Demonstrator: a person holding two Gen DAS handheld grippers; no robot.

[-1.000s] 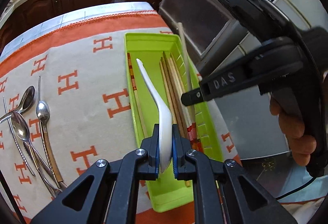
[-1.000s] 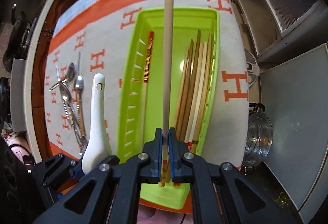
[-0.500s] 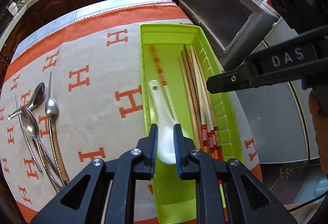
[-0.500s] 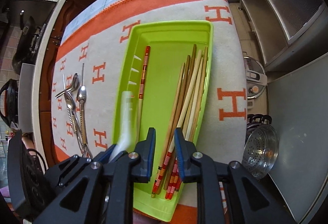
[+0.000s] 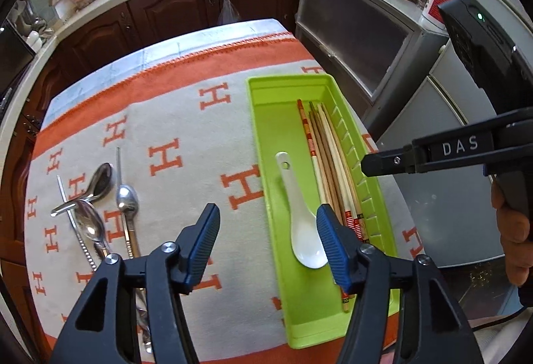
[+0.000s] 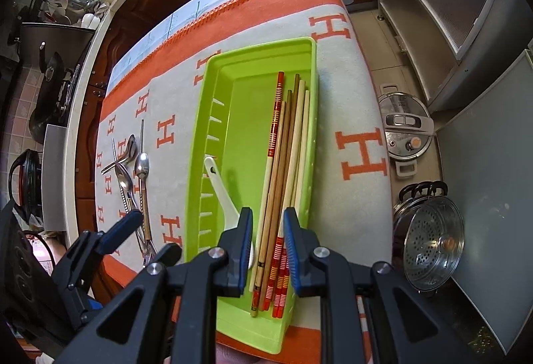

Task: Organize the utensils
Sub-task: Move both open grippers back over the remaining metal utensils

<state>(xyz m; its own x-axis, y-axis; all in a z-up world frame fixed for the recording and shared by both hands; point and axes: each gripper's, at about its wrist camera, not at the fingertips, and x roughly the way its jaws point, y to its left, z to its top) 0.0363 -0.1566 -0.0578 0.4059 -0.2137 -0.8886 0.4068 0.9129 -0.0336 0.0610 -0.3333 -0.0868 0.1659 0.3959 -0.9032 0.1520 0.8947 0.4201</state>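
Tray loaded with spoon and chopsticks; steel spoons not yet sorted

Lime-green tray [image 5: 265, 137] sits lengthwise along the right edge of the orange-and-cream H-pattern cloth [image 5: 173, 117], its near end close to the front edge. Inside: white ceramic soup spoon [image 5: 301, 220] lies flat on the tray floor toward the left wall, bowl nearest the camera, handle pointing away. Bundle of chopsticks [image 5: 328, 160] lies just beside it against the right wall, red-banded ends near.

Left gripper [image 5: 268, 240]: jaws spread wide, holding nothing, above the tray's left wall and the cloth beside it. Right gripper [image 6: 265, 247]: jaws parted moderately, nothing between the pads, hovering over the near ends of the chopsticks; no contact that I can make out.

Metal spoons [image 5: 100, 204] lie in a loose overlapping heap near the cloth's left edge, well apart from the tray. One has a gold-toned handle; exact count unclear.

Judgement: placing step looks complete for both grippers; both are free. Next move likely calls for the left gripper to cross to the heap, single out one handle from the tangle, and close on it without dragging its neighbours. Overlapped thin handles may slip or lift together.
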